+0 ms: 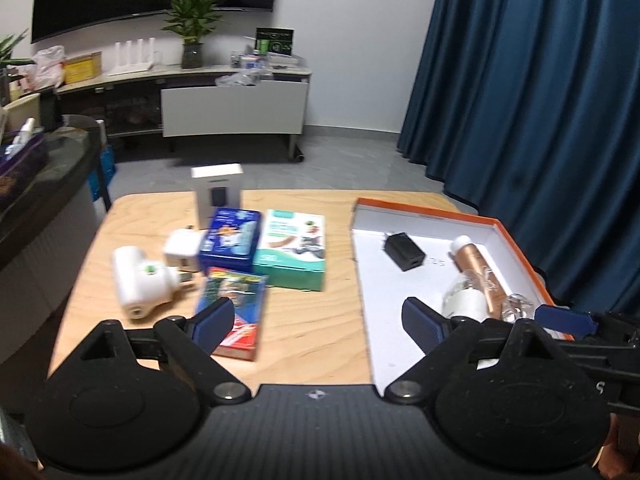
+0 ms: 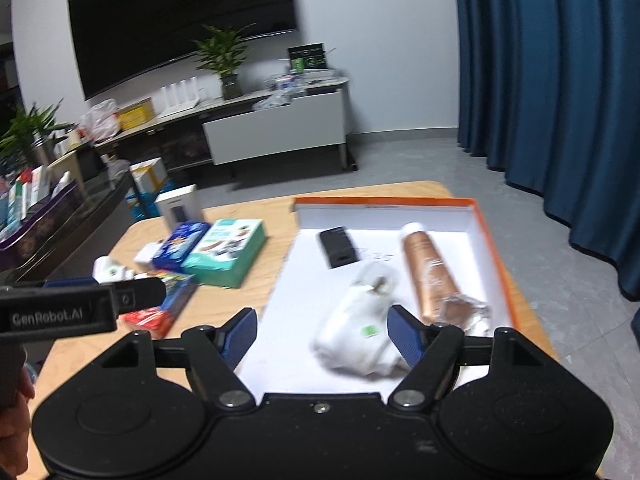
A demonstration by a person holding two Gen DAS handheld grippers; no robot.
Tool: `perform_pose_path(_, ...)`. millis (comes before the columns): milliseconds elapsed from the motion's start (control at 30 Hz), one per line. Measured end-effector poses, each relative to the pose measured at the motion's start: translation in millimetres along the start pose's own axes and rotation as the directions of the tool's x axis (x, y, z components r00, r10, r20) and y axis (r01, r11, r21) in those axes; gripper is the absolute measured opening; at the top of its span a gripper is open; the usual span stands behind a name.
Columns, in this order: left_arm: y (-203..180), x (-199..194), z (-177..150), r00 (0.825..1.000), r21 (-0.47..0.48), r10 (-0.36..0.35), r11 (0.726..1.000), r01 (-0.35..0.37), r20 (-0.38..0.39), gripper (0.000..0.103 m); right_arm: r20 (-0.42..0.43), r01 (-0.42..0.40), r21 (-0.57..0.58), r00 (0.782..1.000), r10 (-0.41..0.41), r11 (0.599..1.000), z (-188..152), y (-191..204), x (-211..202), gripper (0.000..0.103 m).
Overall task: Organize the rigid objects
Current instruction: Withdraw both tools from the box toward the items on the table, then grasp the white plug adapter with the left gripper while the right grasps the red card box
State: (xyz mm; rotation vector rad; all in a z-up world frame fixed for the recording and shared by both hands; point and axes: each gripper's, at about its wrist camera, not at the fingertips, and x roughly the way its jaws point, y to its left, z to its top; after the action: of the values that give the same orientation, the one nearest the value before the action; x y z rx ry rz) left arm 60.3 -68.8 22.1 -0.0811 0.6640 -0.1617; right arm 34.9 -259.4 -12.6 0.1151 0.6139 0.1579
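Both grippers' fingers spread wide and empty; three items lie in the tray, six boxes and plugs still wait on the tabletop

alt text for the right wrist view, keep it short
The open right gripper hovers over a white plug-in device lying in an orange-rimmed tray, beside a copper tube and a black charger.

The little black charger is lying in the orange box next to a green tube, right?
Not quite. The black charger does lie in the orange box, but the tube beside it is copper-brown with a white cap, not green. The right wrist view shows it clearly.
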Motion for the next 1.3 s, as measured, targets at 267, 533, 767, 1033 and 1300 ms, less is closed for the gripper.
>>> perform_pose_path(267, 26.2, -17.5, -2.7, 0.998, -0.029, 0.052, 0.998, -0.051, 0.021, 0.094, -0.026, -0.059, -0.035, 0.998, 0.058, 0.998, -4.9, 38.5, 2.4, 0.085)
perform_pose_path(533, 52.7, -27.4, -8.8, 0.996, -0.066, 0.08, 0.995, -0.078, 0.031, 0.095, -0.036, -0.089, -0.069, 0.996, 0.087, 0.994, -6.3, 65.5, 5.1, 0.086)
perform_pose_path(767, 78.2, -27.3, -17.7, 0.994, -0.096, 0.107, 0.99, -0.104, 0.025, 0.096, -0.056, -0.109, -0.098, 0.993, 0.104, 0.989, -12.2, 83.1, 12.8, 0.086)
perform_pose_path(1033, 118.3, -4.3, -20.8, 0.986, -0.118, 0.169, 0.979, -0.167, 0.003, 0.099, -0.086, -0.151, -0.112, 0.986, 0.142, 0.982, -19.2, 94.8, 27.4, 0.085)
perform_pose_path(1300, 135.9, 38.9, -10.4, 0.989, -0.102, 0.15, 0.984, -0.148, 0.005, 0.103, -0.115, -0.178, -0.111, 0.98, 0.165, 0.978, -17.2, 102.2, 50.6, 0.085)
